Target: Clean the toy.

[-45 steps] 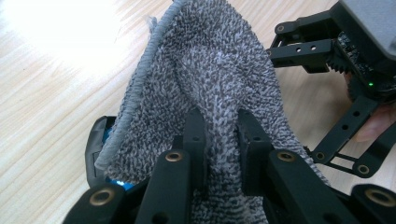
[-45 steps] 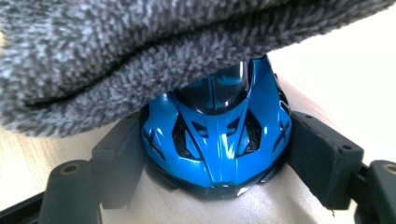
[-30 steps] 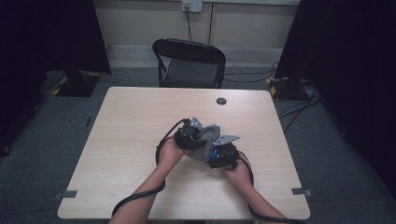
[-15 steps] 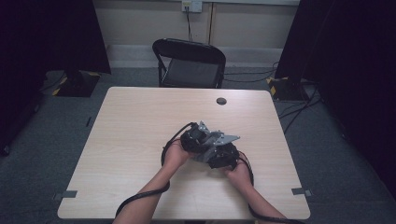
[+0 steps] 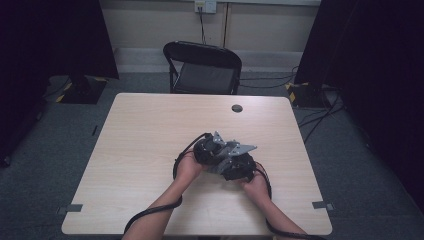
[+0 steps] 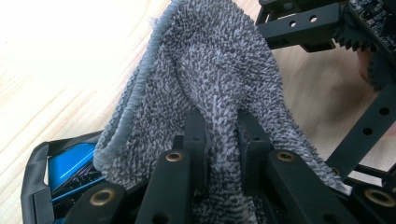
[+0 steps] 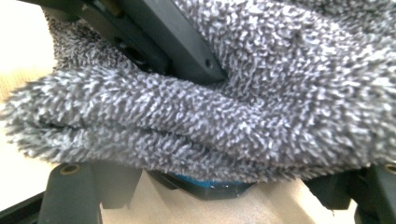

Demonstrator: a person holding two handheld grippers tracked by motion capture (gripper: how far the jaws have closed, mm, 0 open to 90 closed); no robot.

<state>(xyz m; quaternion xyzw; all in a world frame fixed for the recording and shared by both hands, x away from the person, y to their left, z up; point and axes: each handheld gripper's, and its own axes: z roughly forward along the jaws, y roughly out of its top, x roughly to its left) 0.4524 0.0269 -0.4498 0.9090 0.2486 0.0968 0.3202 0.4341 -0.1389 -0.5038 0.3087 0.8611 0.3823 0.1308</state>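
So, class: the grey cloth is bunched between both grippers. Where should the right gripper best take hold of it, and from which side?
Probably the stitched hem, free at the cloth's outer edge. The left gripper already pinches a fold in the middle, so come in from the open table side. The hem is firm, thin and clear of the jaws.

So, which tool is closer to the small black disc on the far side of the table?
Left. The left tool lies nearer the disc; the right tool sits beside it, closer to the person.
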